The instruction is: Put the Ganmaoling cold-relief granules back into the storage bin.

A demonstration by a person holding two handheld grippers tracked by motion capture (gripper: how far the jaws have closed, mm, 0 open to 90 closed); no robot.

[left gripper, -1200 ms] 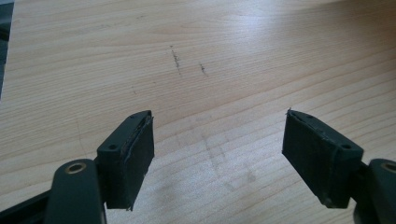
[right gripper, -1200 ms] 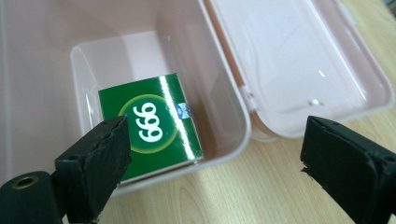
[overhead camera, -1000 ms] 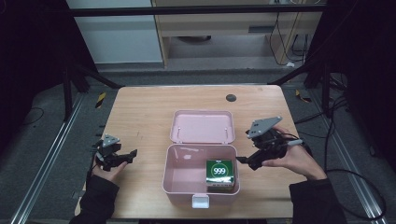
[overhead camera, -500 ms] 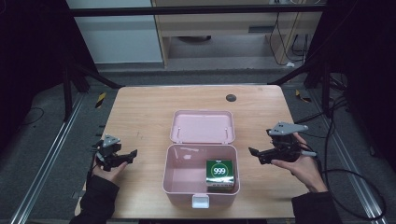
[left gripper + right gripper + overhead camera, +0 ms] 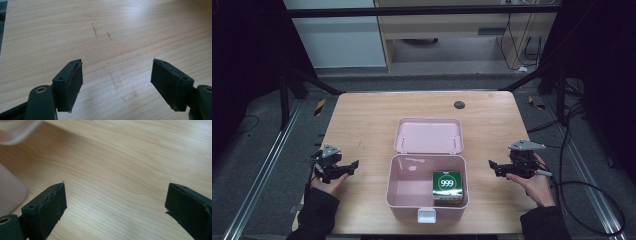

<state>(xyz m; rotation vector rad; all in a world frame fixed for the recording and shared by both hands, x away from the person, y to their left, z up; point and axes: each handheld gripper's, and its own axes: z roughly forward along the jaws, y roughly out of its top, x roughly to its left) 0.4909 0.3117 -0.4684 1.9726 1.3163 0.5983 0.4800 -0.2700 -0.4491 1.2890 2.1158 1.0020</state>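
An open pink plastic box point(image 5: 393, 192) sits mid-table with its lid point(image 5: 428, 136) laid back flat. A green carton marked 999 point(image 5: 447, 186) stands inside, in the front right corner. To the right of the box, low over bare wood, is my right gripper point(image 5: 493, 167) point(image 5: 115, 197). It is open; its jaws have just been opening, with nothing between them. The box wall point(image 5: 10, 195) shows at the left edge of the right gripper view. My left gripper point(image 5: 354, 166) point(image 5: 117, 72) rests open and empty over bare wood near the table's left edge.
A small dark round disc point(image 5: 459, 105) lies near the table's point(image 5: 362, 115) far edge. Bare wood surrounds the box on both sides. Dark floor with cables point(image 5: 582, 190) and metal rails point(image 5: 257, 185) lies beyond the table edges.
My right gripper has moved from beside the box out to the right and down toward the table, and its jaws have spread. The left gripper has stayed put.
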